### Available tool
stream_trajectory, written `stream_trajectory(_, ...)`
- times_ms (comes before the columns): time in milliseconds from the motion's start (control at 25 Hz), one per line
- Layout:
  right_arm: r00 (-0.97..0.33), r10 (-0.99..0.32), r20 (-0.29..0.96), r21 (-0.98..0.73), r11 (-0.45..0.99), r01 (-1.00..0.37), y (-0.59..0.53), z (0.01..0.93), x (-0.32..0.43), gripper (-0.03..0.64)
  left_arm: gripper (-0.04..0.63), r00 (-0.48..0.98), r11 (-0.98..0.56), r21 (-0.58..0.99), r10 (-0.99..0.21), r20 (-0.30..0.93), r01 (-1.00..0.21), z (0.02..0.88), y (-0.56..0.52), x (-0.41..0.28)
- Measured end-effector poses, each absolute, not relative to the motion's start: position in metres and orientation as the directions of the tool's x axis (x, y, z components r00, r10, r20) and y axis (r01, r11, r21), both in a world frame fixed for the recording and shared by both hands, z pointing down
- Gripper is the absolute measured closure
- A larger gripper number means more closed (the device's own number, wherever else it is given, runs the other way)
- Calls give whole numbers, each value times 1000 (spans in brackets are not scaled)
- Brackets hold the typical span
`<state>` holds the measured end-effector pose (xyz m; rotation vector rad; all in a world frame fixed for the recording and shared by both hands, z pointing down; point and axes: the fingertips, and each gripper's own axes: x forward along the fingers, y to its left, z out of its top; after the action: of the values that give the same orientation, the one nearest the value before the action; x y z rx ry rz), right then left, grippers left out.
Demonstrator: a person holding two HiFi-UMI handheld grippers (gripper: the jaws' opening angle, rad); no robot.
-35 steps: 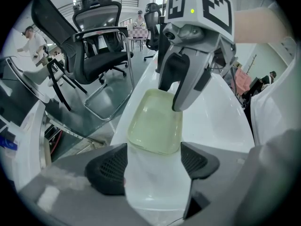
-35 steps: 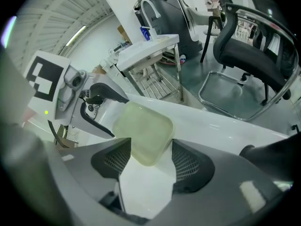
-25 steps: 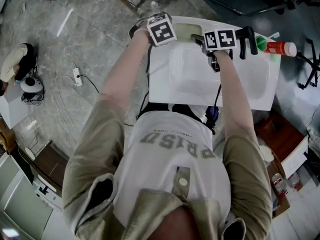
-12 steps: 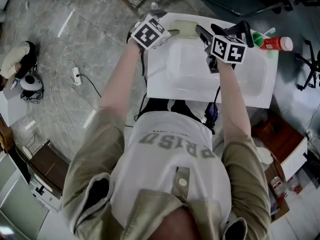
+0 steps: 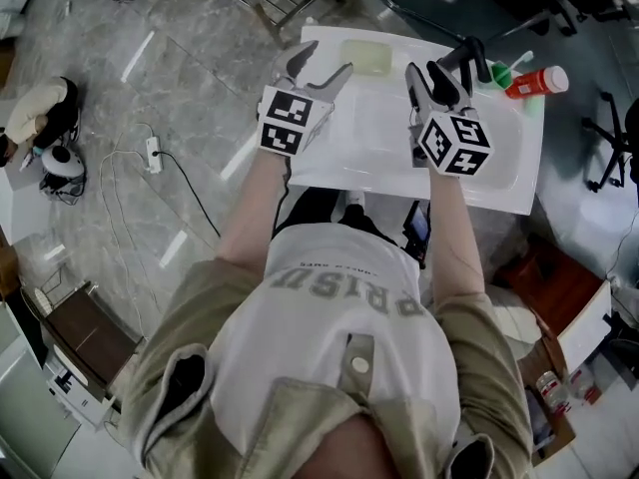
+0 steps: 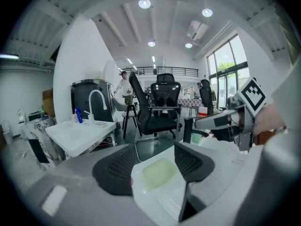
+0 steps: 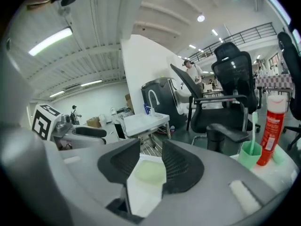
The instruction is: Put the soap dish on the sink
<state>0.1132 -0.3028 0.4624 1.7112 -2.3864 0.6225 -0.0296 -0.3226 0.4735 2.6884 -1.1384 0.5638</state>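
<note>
Left claw (image 5: 321,63) and right claw (image 5: 424,71): both empty, jaws apart and just now narrowing, the right pair closer set. Forearms reach forward side by side above the sink (image 5: 504,183), claws tilted slightly downward. Soap dish (image 5: 366,58) rests on the sink's far rim, between the claw tips.

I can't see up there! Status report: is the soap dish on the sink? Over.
Left hand-held gripper and right hand-held gripper empty, jaws just been closing. Soap dish sits on far rim of sink. Green cup stands apart, right.
</note>
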Motion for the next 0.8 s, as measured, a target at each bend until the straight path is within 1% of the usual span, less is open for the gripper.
stream_trajectory(80, -326, -891, 316, -212, 269, -940, -284, 450, 115, 485, 349, 612, -649, 12, -712, 345, -761, 454, -306, -37)
stream_trajectory(160, -307, -909, 280, -176, 266, -948, -271, 435, 117, 509, 413, 580, -605, -4, -765, 281, -796, 432, -294, -42)
stream_trajectory(280, -278, -933, 226, -135, 253, -958, -253, 413, 119, 541, 481, 553, -569, -36, -810, 196, -822, 403, -277, -44)
stream_trajectory(400, -251, -952, 177, -90, 238, -967, -235, 391, 118, 572, 498, 575, -588, -66, -804, 152, -806, 384, -259, -38)
stream_trajectory(520, -224, -968, 114, -69, 217, -974, -221, 371, 119, 612, 550, 573, -583, -111, -812, 110, -805, 369, -247, -36)
stream_trajectory(560, -220, -971, 96, -65, 215, -975, -216, 364, 118, 611, 569, 571, -579, -124, -815, 98, -806, 364, -243, -36)
stream_trajectory(680, -216, -975, 56, -46, 213, -976, -205, 348, 114, 612, 588, 564, -565, -175, -824, 61, -806, 347, -233, -36)
stream_trajectory(800, -212, -977, 24, -35, 211, -977, -195, 337, 112, 612, 588, 558, -551, -191, -829, 21, -812, 335, -225, -36)
